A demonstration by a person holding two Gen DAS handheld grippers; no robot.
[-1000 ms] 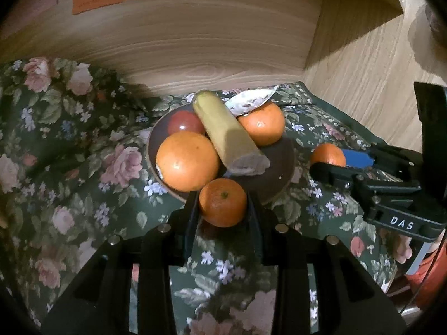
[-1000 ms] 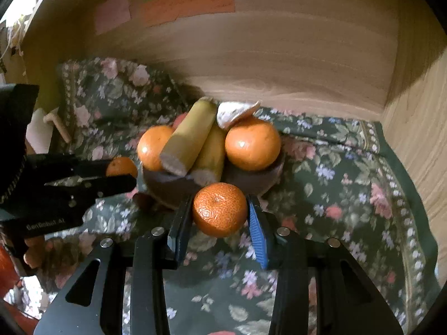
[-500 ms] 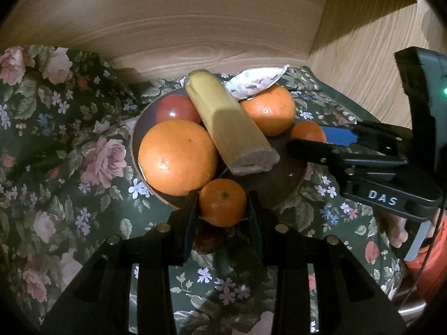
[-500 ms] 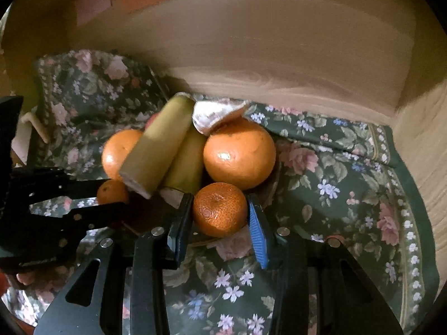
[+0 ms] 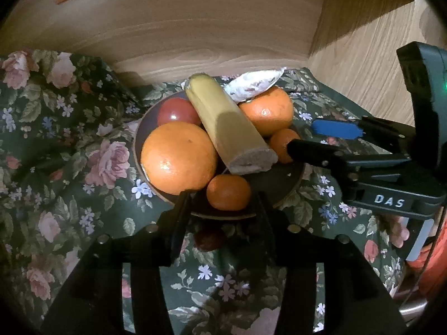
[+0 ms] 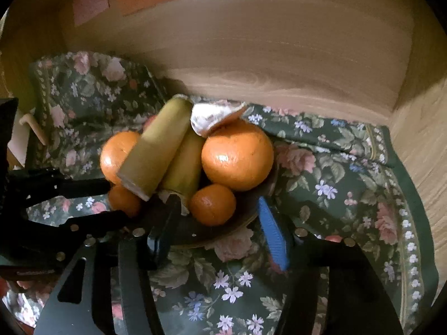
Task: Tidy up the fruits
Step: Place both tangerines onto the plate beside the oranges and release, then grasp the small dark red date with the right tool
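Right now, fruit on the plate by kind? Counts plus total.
Large oranges: 2
Small mandarins: 2
Banana pieces: 2
Red round fruit: 1
Total on the plate: 7
The loose peel scrap is not counted.

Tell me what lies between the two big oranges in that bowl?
A cut banana lies between the near orange and the far orange; the left wrist view shows it best.
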